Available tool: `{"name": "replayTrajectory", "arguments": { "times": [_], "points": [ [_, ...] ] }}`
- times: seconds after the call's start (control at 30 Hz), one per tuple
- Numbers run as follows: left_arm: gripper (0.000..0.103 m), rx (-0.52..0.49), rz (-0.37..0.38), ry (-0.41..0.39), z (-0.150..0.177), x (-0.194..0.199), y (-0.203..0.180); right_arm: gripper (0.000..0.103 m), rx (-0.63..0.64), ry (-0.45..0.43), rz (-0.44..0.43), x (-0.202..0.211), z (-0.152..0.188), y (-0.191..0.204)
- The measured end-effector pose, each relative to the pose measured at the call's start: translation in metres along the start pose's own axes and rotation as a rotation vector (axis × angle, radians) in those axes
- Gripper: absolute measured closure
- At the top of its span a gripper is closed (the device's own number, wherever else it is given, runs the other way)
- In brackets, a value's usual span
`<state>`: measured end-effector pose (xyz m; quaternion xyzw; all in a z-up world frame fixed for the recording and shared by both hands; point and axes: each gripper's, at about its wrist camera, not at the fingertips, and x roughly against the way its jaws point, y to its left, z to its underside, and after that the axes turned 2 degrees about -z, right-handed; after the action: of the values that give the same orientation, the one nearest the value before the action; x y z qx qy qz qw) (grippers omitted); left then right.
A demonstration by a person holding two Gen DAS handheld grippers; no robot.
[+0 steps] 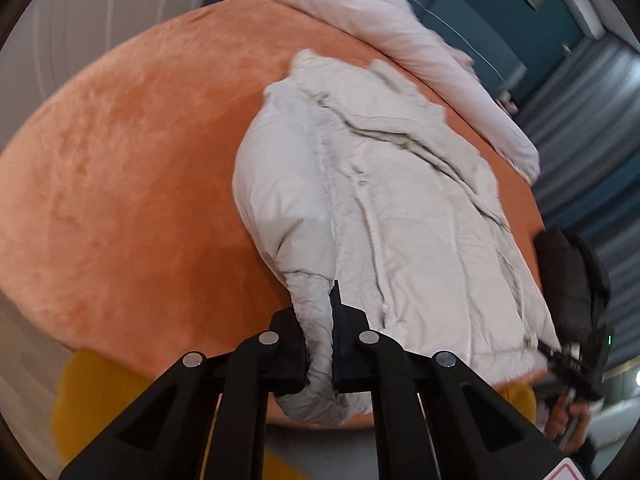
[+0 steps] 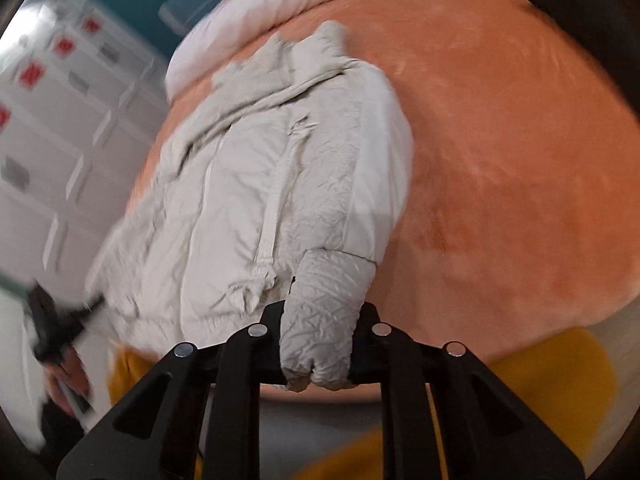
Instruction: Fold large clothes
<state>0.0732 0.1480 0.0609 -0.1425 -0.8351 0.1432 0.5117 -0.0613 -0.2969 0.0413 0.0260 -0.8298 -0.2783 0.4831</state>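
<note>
A pale grey puffer jacket lies front up on an orange bed, collar far, hem near. My left gripper is shut on the cuff of one sleeve at the bed's near edge. In the right wrist view the jacket lies the same way, and my right gripper is shut on the cuff of the other sleeve. That sleeve lies folded along the jacket's side. The other gripper and a hand show at the right of the left wrist view.
A white duvet is bunched along the far edge of the bed. The orange bed cover spreads wide beside the jacket. A yellow cloth hangs below the bed's near edge. White cabinets stand to the left.
</note>
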Motion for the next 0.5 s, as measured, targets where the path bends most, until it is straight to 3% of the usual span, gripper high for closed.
{"name": "replayTrajectory", "arguments": {
  "times": [0.17,0.23,0.3,0.37,0.43,0.5],
  "points": [
    [0.098,-0.128,0.01,0.143,0.052,0.058,-0.012,0.088,0.187,0.25,0.065,0.048,0.048,0.013],
    [0.098,-0.149,0.024,0.236,0.084,0.086,-0.015,0.088,0.201,0.339,0.06,0.066,0.067,0.017],
    [0.098,-0.133,0.04,0.269,0.106,0.109,-0.015,0.088,0.199,0.421,0.048,0.09,0.089,0.022],
    [0.098,-0.096,0.058,0.255,0.115,0.127,-0.016,0.088,0.212,0.438,0.03,0.107,0.098,0.031],
    [0.098,-0.085,0.078,0.198,0.107,0.136,-0.021,0.088,0.233,0.375,0.009,0.117,0.087,0.041],
    [0.098,-0.097,0.106,0.088,0.085,0.141,-0.033,0.088,0.23,0.28,-0.037,0.124,0.061,0.045]
  ]
}}
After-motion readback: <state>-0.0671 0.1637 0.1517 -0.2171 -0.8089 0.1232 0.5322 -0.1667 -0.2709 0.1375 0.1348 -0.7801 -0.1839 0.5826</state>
